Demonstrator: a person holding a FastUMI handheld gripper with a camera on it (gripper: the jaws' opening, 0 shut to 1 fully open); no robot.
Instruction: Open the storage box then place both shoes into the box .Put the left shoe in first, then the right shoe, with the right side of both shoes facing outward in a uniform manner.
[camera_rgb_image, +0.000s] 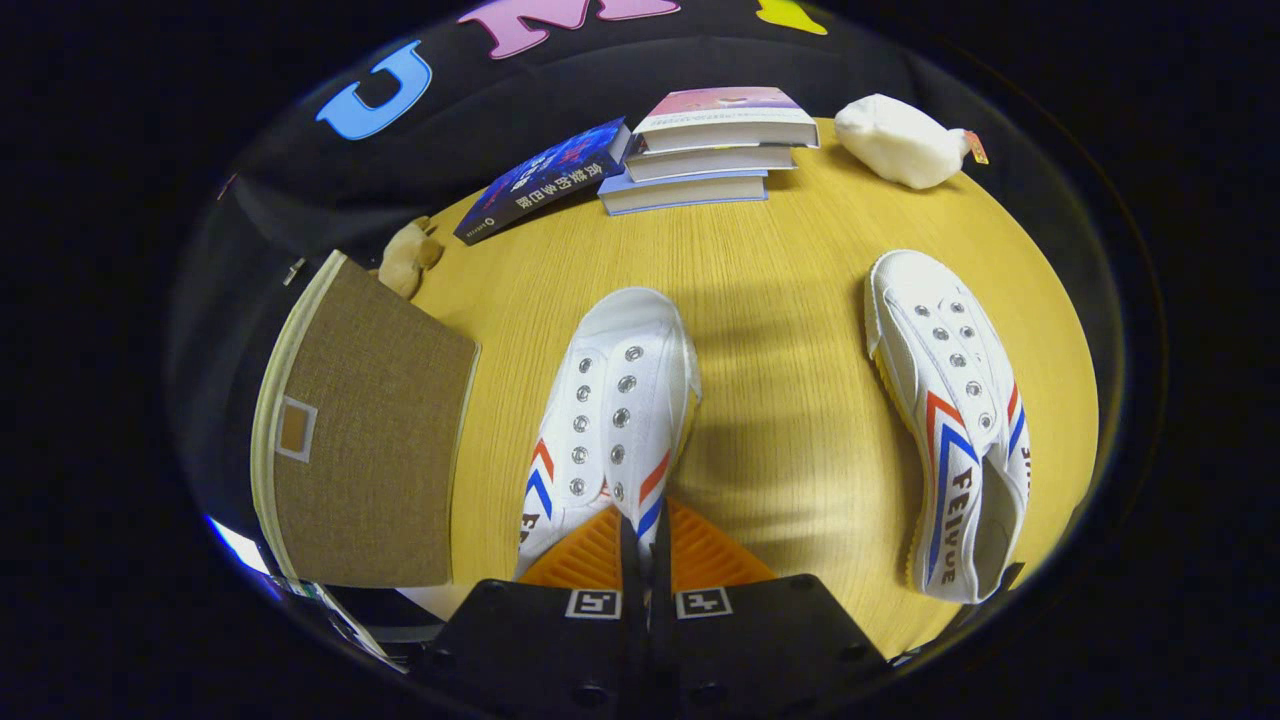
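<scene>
My gripper (640, 535) is shut on the rear rim of a white canvas shoe (615, 400) with red and blue stripes. The shoe's toe points away from me, and its thin upper is pinched between the ribbed pads (590, 560). It casts a soft shadow on the wooden table (790, 300) to its right. The second matching shoe (950, 400) lies to the right on the table, toe away, its striped side facing me. Left of the held shoe stands the brown fabric storage box (370, 430) with cream edging and a small label window. I cannot tell whether its lid is open.
A stack of three books (705, 150) and a dark blue book (545, 180) leaning against it lie at the table's far edge. A white soft bundle (900, 140) sits at the far right, and a small tan plush toy (408, 255) behind the box.
</scene>
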